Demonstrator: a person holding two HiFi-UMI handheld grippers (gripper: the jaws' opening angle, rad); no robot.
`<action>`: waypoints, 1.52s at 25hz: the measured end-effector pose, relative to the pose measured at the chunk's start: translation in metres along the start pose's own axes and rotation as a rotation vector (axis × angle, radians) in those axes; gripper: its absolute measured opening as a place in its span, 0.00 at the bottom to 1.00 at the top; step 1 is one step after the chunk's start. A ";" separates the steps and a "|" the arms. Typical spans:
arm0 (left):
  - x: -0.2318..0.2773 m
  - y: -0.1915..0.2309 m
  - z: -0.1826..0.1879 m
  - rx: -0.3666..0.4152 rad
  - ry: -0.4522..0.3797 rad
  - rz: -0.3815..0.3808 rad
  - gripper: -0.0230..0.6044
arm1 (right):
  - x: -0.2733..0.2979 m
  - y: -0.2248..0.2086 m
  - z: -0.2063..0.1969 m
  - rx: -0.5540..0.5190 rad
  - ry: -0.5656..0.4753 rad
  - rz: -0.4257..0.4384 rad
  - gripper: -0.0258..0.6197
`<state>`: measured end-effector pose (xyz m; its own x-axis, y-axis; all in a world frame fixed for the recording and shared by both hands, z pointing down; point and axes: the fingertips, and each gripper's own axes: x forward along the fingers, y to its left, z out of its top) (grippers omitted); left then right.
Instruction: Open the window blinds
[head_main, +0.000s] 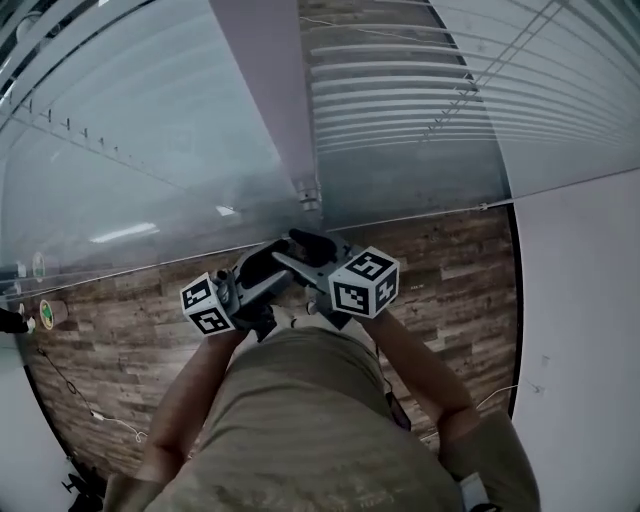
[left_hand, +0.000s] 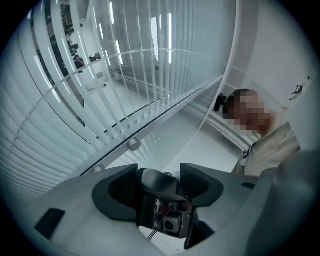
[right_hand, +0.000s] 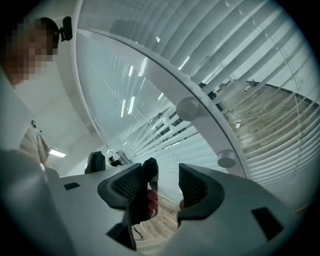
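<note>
Grey left tongs (left_hand: 159, 172) and right tongs (right_hand: 161, 175) gape wide, apparently empty, before blinds (head_main: 400, 100).

**Camera placement: three views, sited by the window blinds**

Head view: set high and close before the window blinds (head_main: 400, 100), aimed steeply down to the wooden floor (head_main: 450, 270) beneath them.

Left gripper view: mounted behind the left gripper (left_hand: 159, 182), tilted upward, blinds close at left.

Right gripper view: mounted behind the right gripper (right_hand: 160, 187), tilted upward, blinds close at upper right.

Shared: blinds in all three; round fittings (left_hand: 133, 144) below the blinds in both gripper views.
</note>
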<state>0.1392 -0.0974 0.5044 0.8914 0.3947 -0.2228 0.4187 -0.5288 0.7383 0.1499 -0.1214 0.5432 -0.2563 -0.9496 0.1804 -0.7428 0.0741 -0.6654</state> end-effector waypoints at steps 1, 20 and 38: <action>0.001 0.007 -0.001 -0.022 -0.021 -0.008 0.45 | 0.007 -0.001 -0.007 -0.005 0.011 0.018 0.38; -0.020 0.031 -0.010 0.137 0.044 0.203 0.44 | 0.015 -0.011 -0.030 -0.381 0.302 -0.036 0.38; -0.092 0.090 -0.019 0.321 0.068 0.616 0.06 | -0.022 -0.069 -0.024 -0.473 0.181 -0.246 0.38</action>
<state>0.0914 -0.1675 0.6038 0.9745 -0.0075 0.2242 -0.1194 -0.8635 0.4901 0.1918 -0.0981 0.6026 -0.1113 -0.8919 0.4384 -0.9798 0.0248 -0.1983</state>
